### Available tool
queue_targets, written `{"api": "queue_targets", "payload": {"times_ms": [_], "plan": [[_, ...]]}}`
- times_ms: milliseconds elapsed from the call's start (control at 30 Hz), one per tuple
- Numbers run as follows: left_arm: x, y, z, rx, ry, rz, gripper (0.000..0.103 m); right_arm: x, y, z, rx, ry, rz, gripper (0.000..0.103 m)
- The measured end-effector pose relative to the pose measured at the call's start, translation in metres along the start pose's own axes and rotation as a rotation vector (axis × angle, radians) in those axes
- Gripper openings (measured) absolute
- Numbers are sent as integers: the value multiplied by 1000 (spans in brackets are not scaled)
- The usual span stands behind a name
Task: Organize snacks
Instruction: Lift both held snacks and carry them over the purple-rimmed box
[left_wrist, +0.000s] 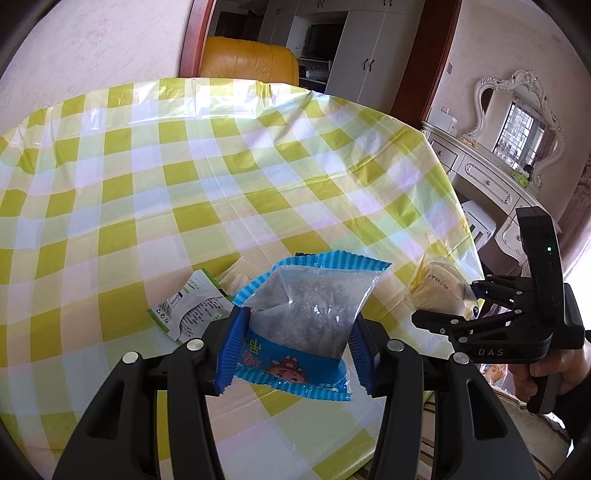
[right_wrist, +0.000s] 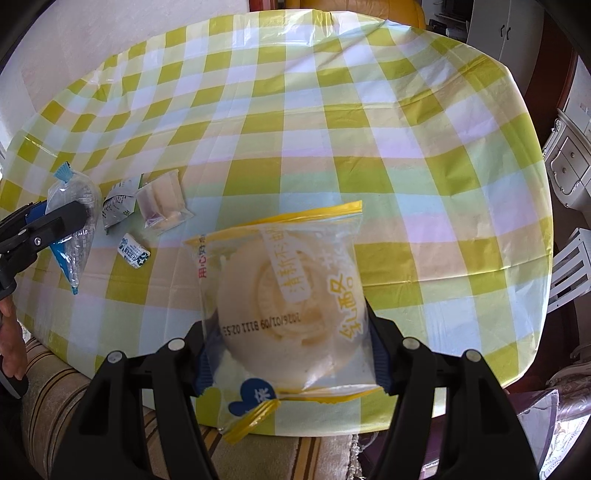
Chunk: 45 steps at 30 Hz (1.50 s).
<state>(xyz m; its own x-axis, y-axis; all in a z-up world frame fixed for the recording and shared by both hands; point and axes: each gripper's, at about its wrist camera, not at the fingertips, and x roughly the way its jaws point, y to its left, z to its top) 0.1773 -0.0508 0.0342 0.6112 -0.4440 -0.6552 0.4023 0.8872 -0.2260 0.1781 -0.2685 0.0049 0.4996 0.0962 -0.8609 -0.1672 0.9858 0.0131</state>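
"DAS" on right gripper (left_wrist: 447, 314); "B111" on pastry bag (right_wrist: 280, 295).

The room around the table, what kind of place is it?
Most likely a home, a dining or living room: a table under a checked plastic tablecloth, a white dresser with an ornate mirror, and tall white cupboards.

Up close now, the left hand-held gripper (left_wrist: 295, 354) is all matte black plastic, twin angled link arms on each side pinned with round silver rivets, and ribbed blue pads (left_wrist: 236, 354) lining its fingers. Across the way, the right hand-held gripper (left_wrist: 439, 306) shows a black pistol-style body with pale "DAS" lettering, small screws along its linkage and a tiny green light on the upright housing above. From its own camera the right one has the same black arms, the same silver rivets (right_wrist: 176, 344), and dark blue ribbed pads.
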Motion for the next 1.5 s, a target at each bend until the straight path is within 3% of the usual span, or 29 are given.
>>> {"api": "queue_targets", "payload": {"times_ms": [333,1133,1500], "plan": [[1,-29,-3,35,12,-38,50,-16,-17,-13,43,-17,-23,65],[29,-94,-5,131,113,-67,50,-41,-72,-52,135,-55,-223,65],[41,-133,-7,204,153,-83,50,-43,-100,-73,187,-54,-240,65]]}}
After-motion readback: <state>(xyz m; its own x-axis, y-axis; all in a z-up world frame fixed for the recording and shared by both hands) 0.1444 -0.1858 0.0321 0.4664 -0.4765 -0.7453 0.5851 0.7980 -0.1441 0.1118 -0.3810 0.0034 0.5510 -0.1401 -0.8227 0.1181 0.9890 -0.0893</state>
